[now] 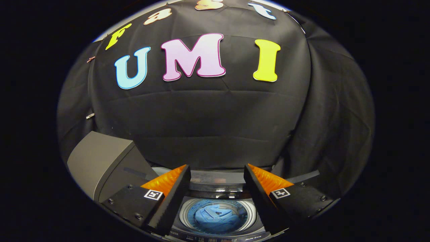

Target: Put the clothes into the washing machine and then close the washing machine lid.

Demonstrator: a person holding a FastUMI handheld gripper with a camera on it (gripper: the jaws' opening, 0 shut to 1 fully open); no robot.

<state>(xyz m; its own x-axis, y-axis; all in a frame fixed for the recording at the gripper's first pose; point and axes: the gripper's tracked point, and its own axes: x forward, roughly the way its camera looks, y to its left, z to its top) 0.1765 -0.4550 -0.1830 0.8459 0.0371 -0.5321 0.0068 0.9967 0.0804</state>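
In the gripper view, the tongs are spread wide apart and hold nothing. The washing machine stands below them, and its round drum opening shows between the two fingers. The clothes lie inside the drum, low between the fingers and apart from them. They are a blue crumpled heap. The lid is grey and stands raised, beside the left finger.
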